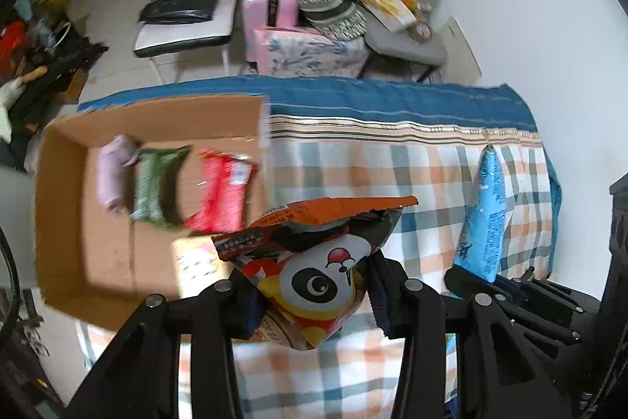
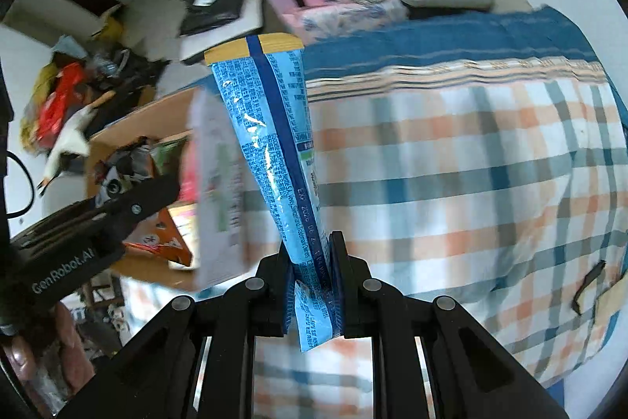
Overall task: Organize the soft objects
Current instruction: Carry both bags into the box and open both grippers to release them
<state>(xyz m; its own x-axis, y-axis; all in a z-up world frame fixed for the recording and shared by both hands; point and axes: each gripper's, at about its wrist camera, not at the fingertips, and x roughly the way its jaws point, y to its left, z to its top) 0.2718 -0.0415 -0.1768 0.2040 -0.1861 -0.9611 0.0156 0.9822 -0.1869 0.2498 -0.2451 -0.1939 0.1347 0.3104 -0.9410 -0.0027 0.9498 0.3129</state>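
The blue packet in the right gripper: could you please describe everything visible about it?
The blue packet is a long, glossy plastic pouch, light blue with a darker blue seam stripe, fine print and a tan sealed end. It stands upright above the checked cloth, pinched near its lower end in the right gripper, whose fingers are shut on it. Its bottom edge hangs below them.

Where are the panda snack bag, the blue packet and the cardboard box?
panda snack bag (image 1: 322, 281): left wrist view, on the panda's face.
blue packet (image 2: 271, 144): right wrist view, mid-length of its printed side.
cardboard box (image 1: 106, 254): left wrist view, bare floor inside.
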